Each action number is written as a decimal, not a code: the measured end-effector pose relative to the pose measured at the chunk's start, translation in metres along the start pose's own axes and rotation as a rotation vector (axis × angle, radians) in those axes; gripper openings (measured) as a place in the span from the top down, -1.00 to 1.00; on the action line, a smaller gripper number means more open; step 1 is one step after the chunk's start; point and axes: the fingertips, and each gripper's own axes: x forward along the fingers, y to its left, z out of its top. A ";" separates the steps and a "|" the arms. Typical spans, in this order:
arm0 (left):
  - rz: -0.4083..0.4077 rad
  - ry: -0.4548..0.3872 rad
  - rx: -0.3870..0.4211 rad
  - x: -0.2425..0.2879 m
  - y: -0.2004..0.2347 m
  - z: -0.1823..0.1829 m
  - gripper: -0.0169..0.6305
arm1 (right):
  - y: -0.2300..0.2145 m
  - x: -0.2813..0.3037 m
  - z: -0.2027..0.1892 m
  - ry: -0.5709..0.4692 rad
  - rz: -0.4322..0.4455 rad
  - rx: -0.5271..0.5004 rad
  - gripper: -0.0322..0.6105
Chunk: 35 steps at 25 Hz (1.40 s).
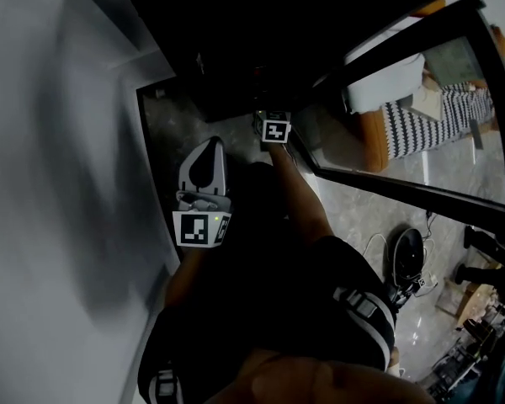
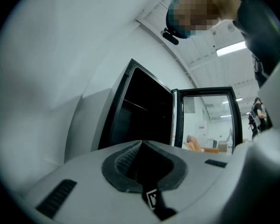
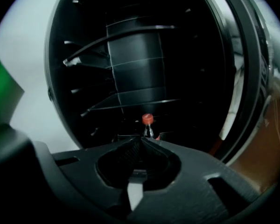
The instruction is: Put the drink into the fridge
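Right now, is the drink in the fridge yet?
Nearly done. The red-capped drink stands inside the dark fridge, past the right hand-held gripper, whose jaws are shut on nothing. The left hand-held gripper is shut and empty too. Nothing is being carried. The glass door hangs open, so closing it is probably what's left.
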 end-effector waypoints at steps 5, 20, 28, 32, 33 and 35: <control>0.018 0.024 -0.007 0.002 -0.010 0.048 0.93 | 0.013 -0.040 0.019 0.080 -0.001 0.015 0.89; 0.109 0.136 -0.050 -0.018 -0.047 0.184 0.93 | 0.049 -0.183 0.084 0.206 0.000 0.004 0.89; 0.116 0.136 -0.037 -0.042 -0.111 0.256 0.93 | 0.049 -0.276 0.120 0.191 0.025 0.009 0.89; 0.134 0.126 -0.040 -0.064 -0.142 0.284 0.93 | 0.048 -0.326 0.137 0.168 0.045 0.023 0.89; 0.143 0.123 -0.041 -0.071 -0.149 0.289 0.93 | 0.049 -0.339 0.141 0.162 0.052 0.019 0.89; 0.160 0.116 -0.039 -0.085 -0.163 0.299 0.93 | 0.050 -0.362 0.148 0.144 0.070 0.015 0.89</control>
